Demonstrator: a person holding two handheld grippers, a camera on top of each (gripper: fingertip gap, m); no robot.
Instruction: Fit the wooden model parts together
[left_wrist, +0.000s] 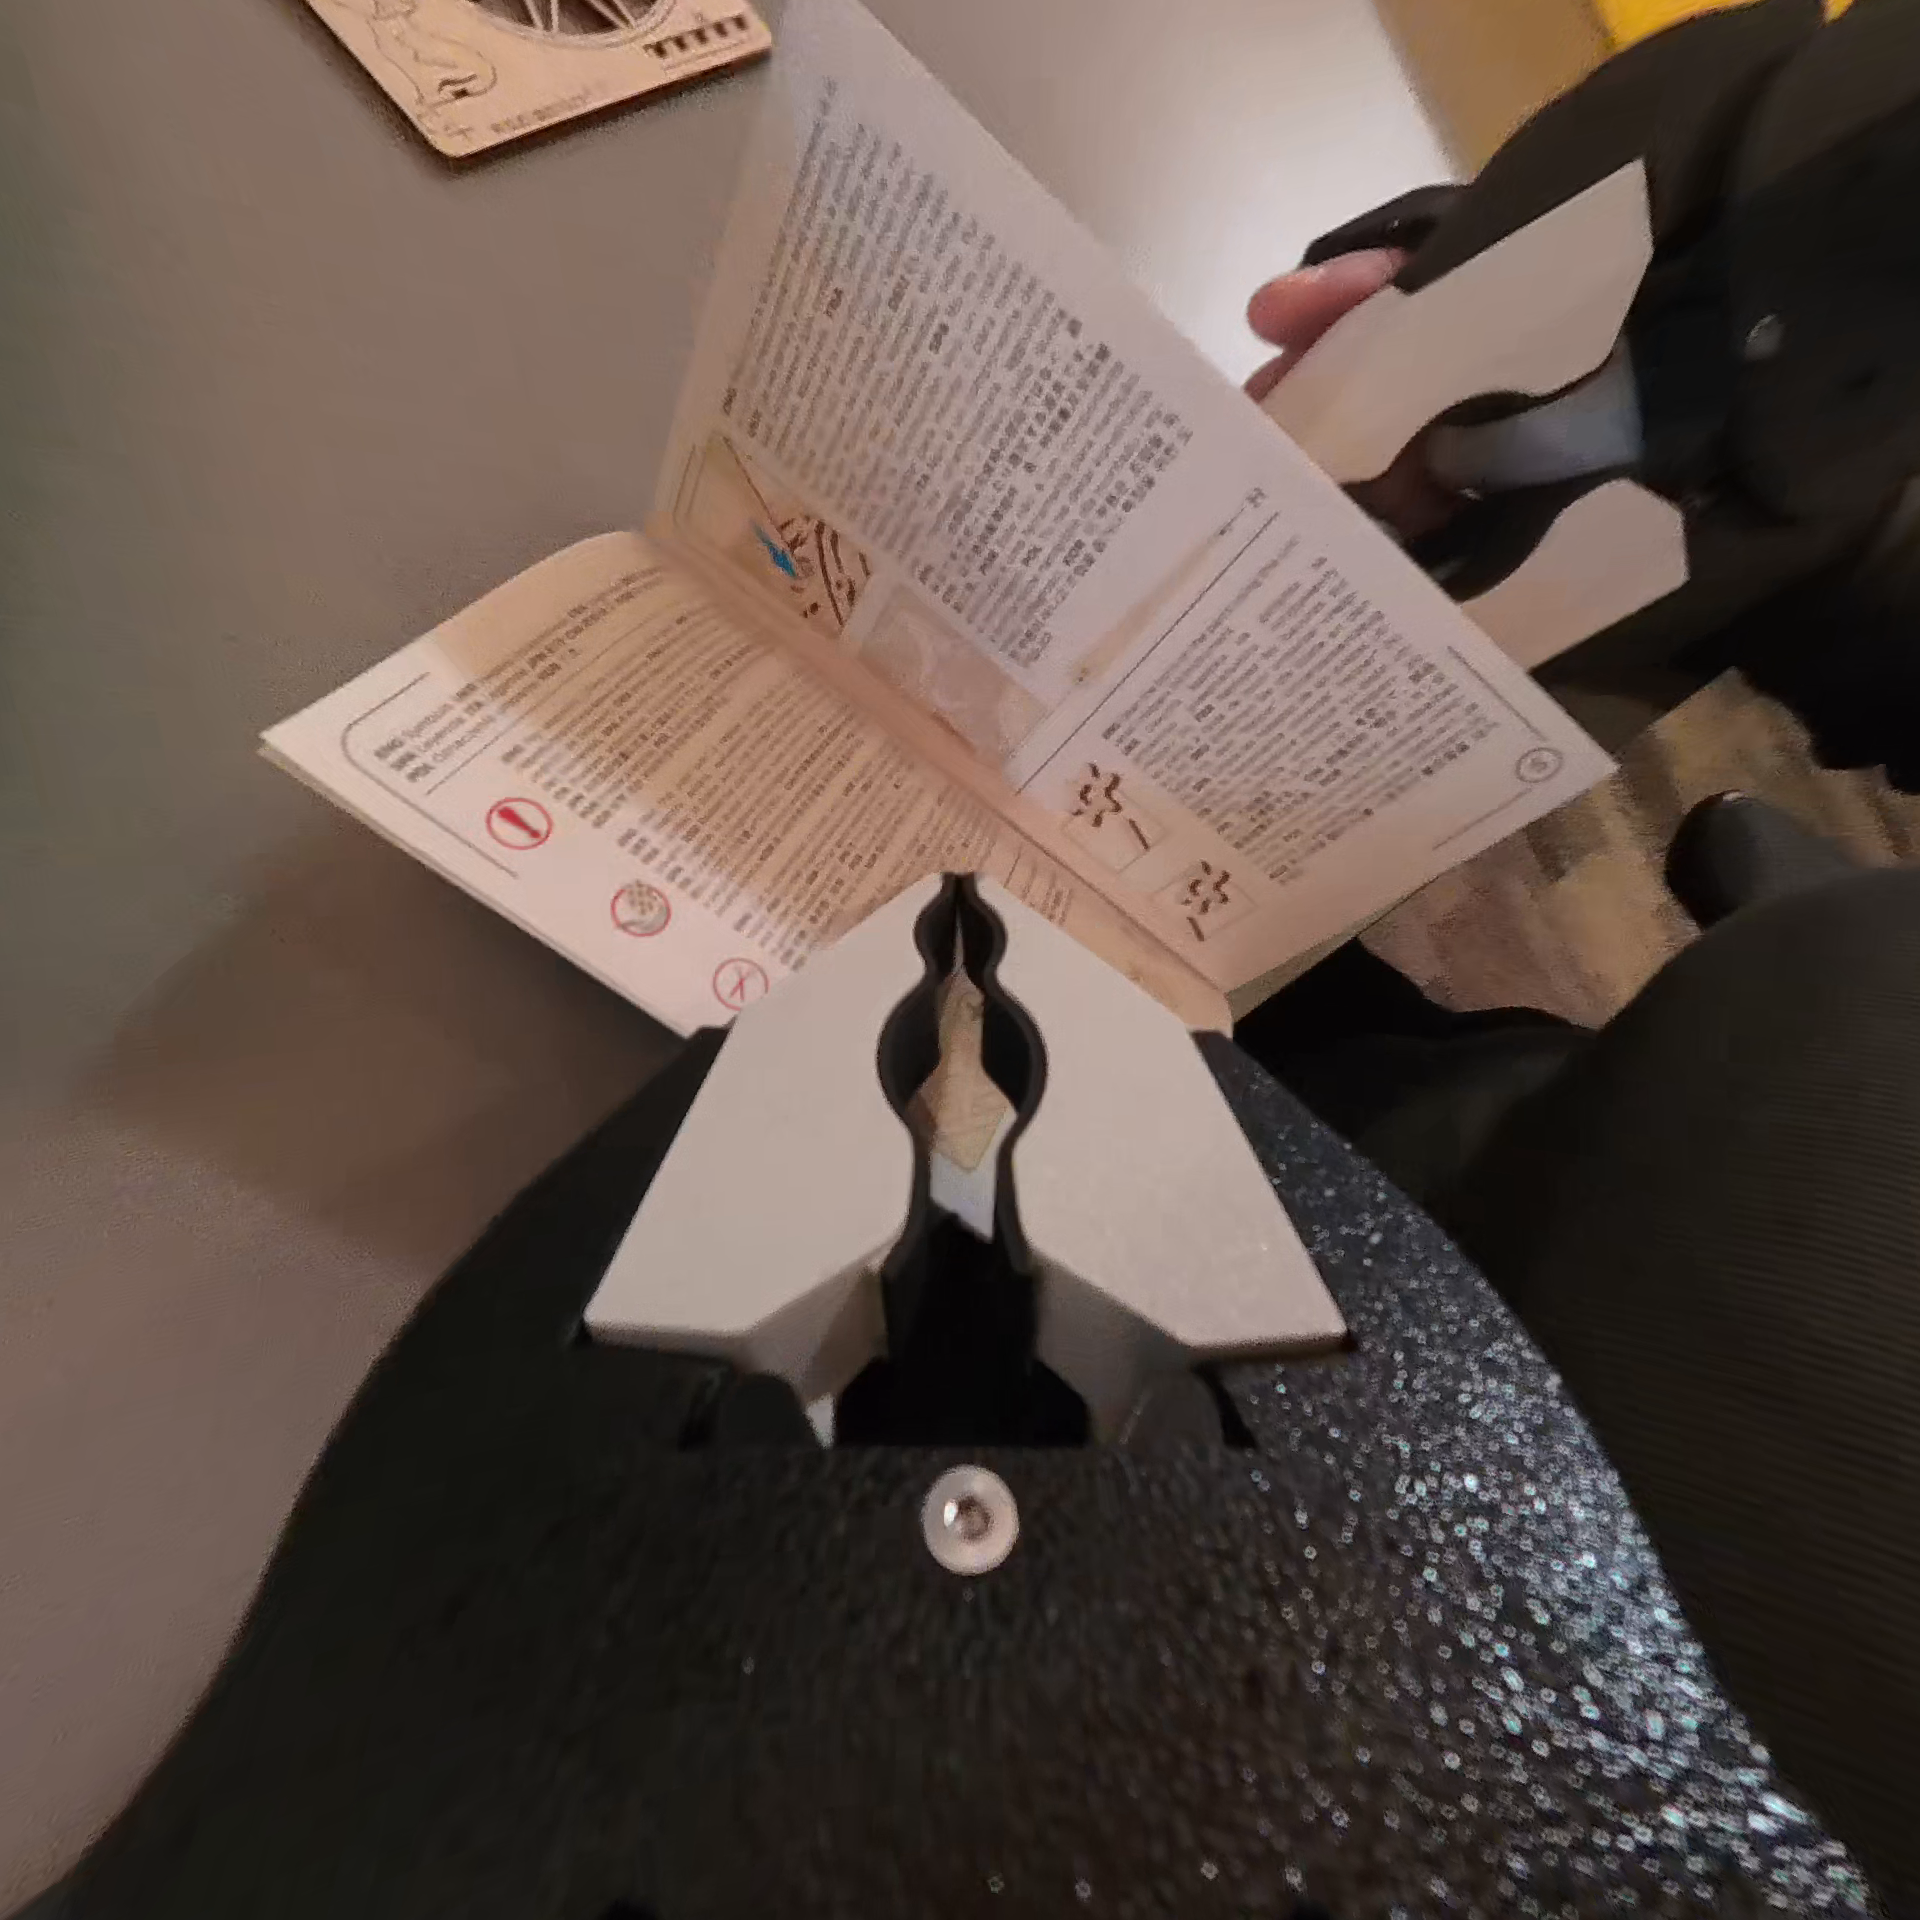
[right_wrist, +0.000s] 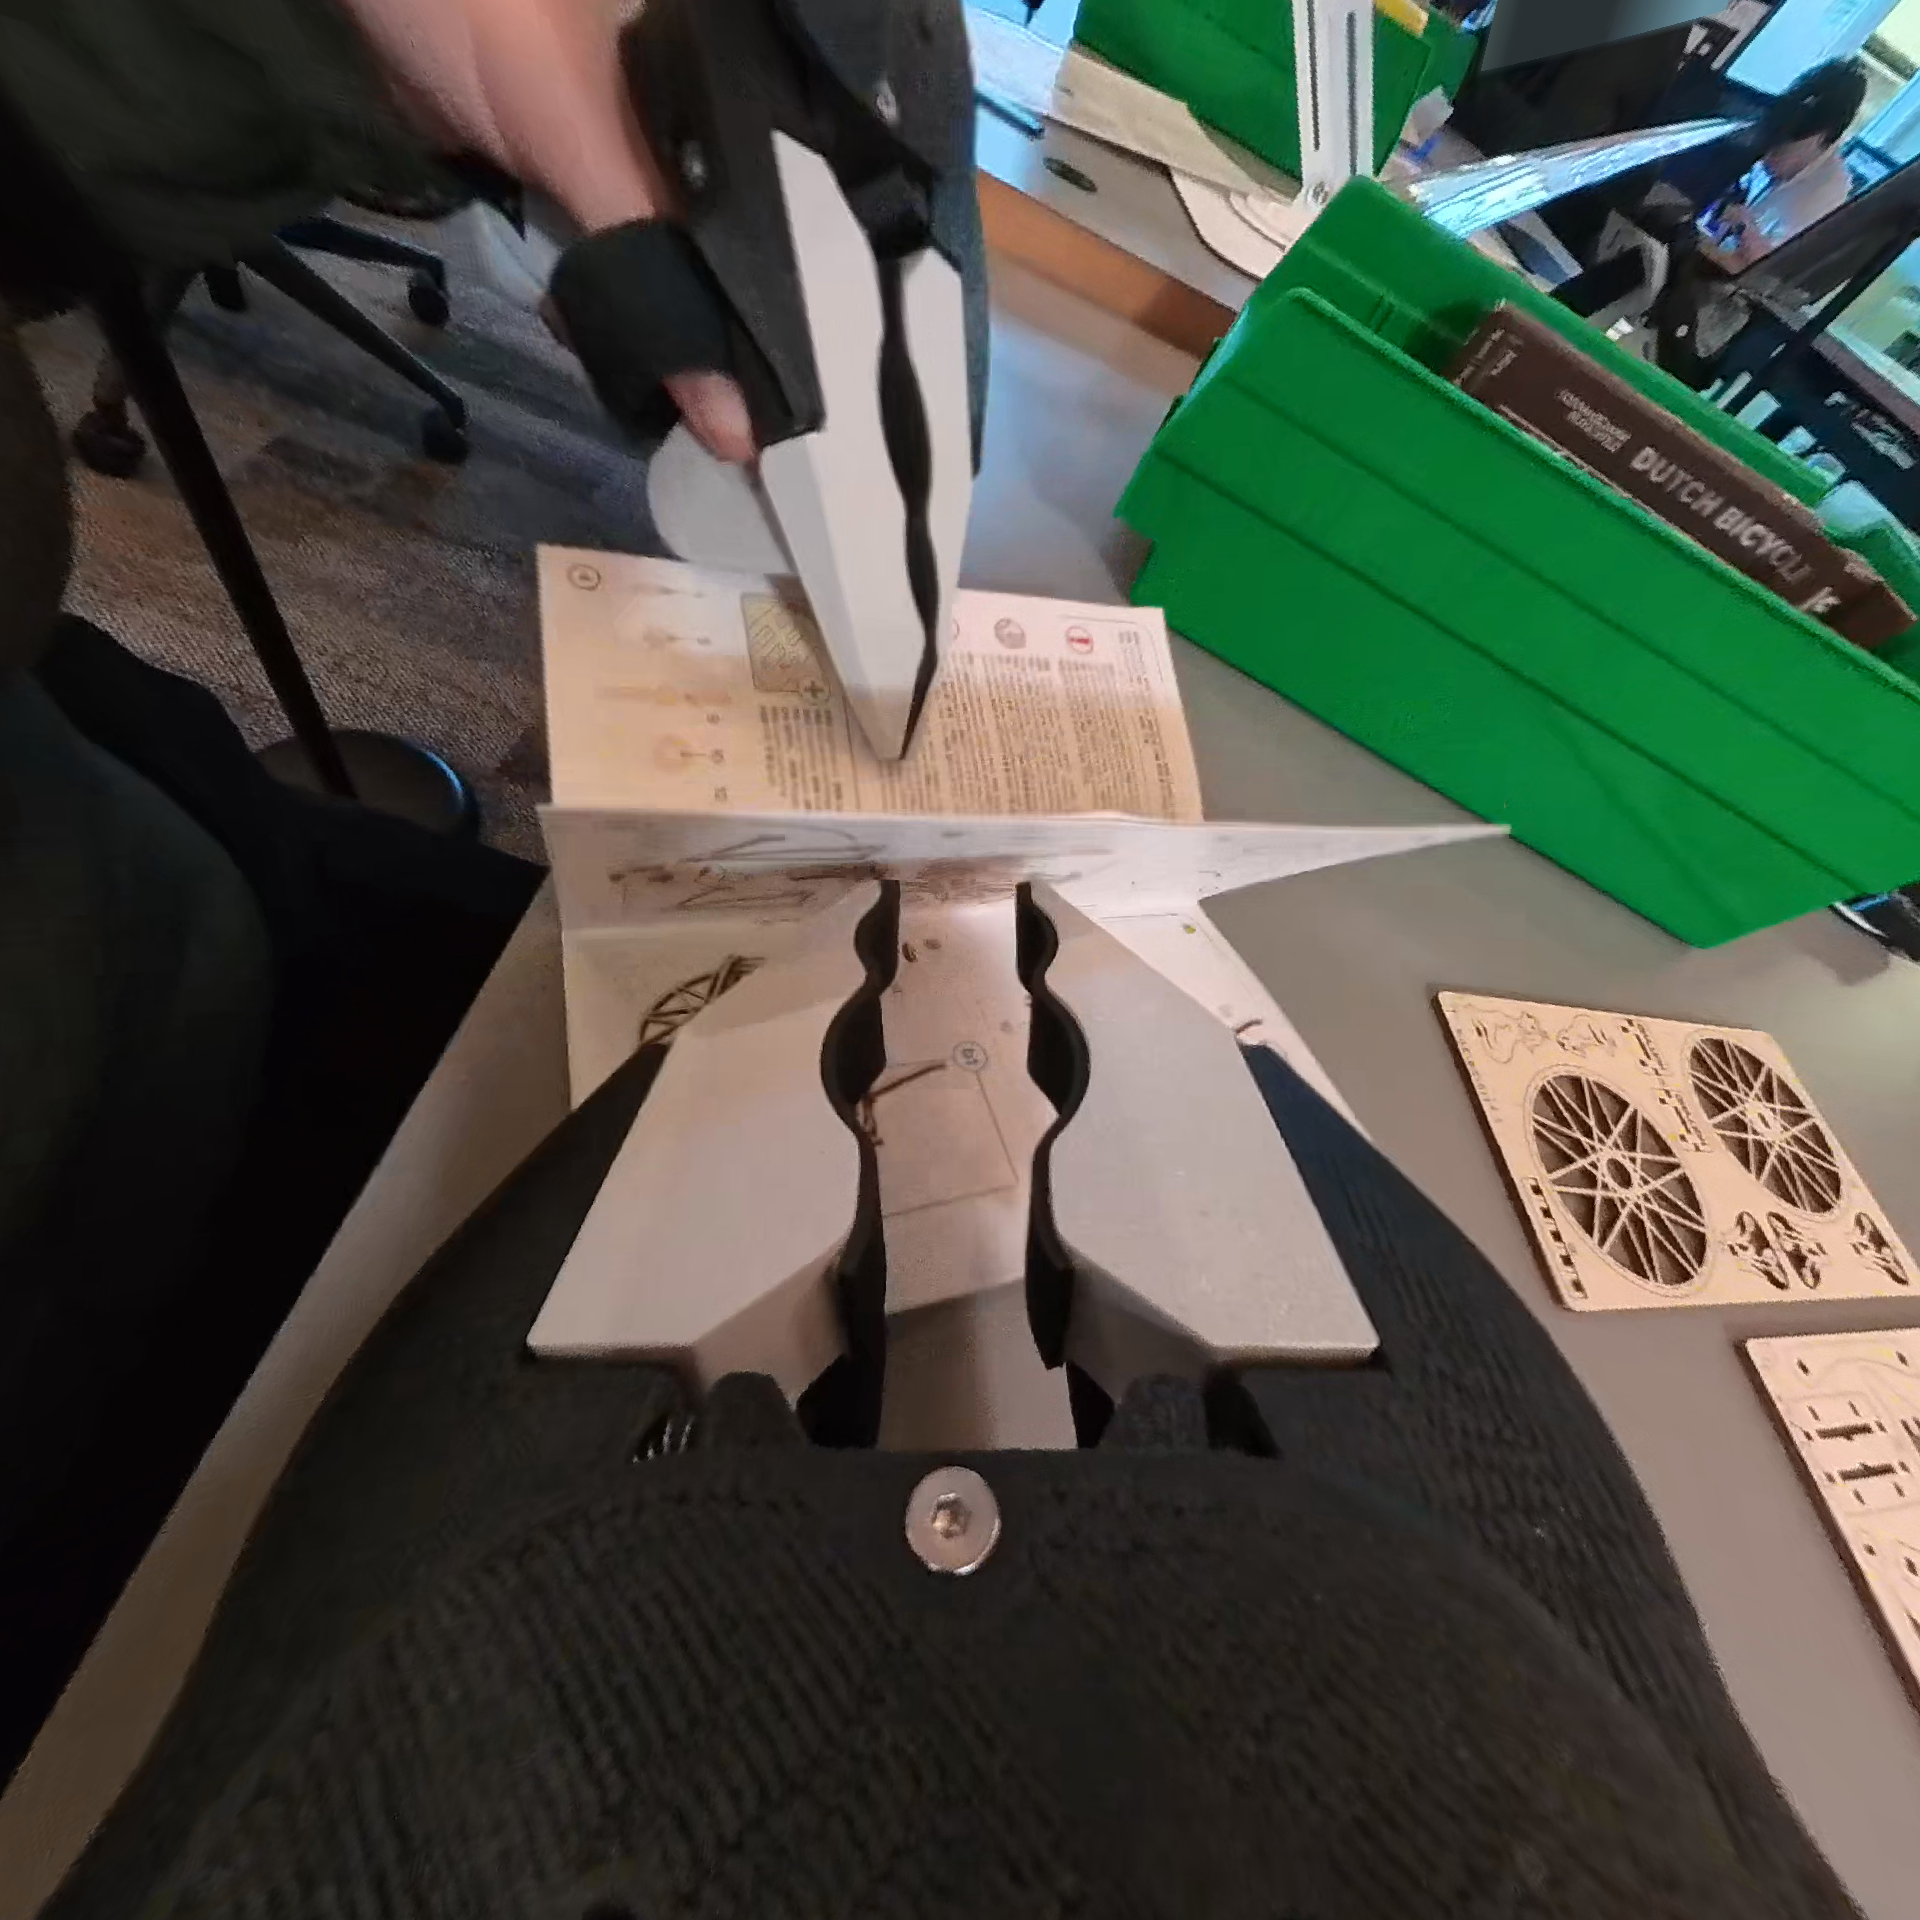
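Note:
An open paper instruction booklet (left_wrist: 727, 748) lies at the grey table's edge. My left gripper (left_wrist: 956, 894) is shut, and its tips press down on the booklet's flat page; it shows from the other side in the right wrist view (right_wrist: 902, 743). My right gripper (right_wrist: 956, 899) is open over the booklet (right_wrist: 1039, 727), with a raised page (right_wrist: 1039, 847) standing across its tips. It also shows behind that page in the left wrist view (left_wrist: 1475, 488). Two flat wooden part sheets, one with wheel cut-outs (right_wrist: 1662, 1143) and one at the frame edge (right_wrist: 1849, 1475), lie to the right.
Stacked green bins (right_wrist: 1455, 675) holding a brown box (right_wrist: 1662, 468) stand at the back right. A wooden sheet (left_wrist: 540, 62) lies beyond the booklet in the left wrist view. The table edge (right_wrist: 312, 1299) runs at the left, with chairs and carpet beyond. A person sits far back. Tip to tip, the grippers are about 5 cm apart.

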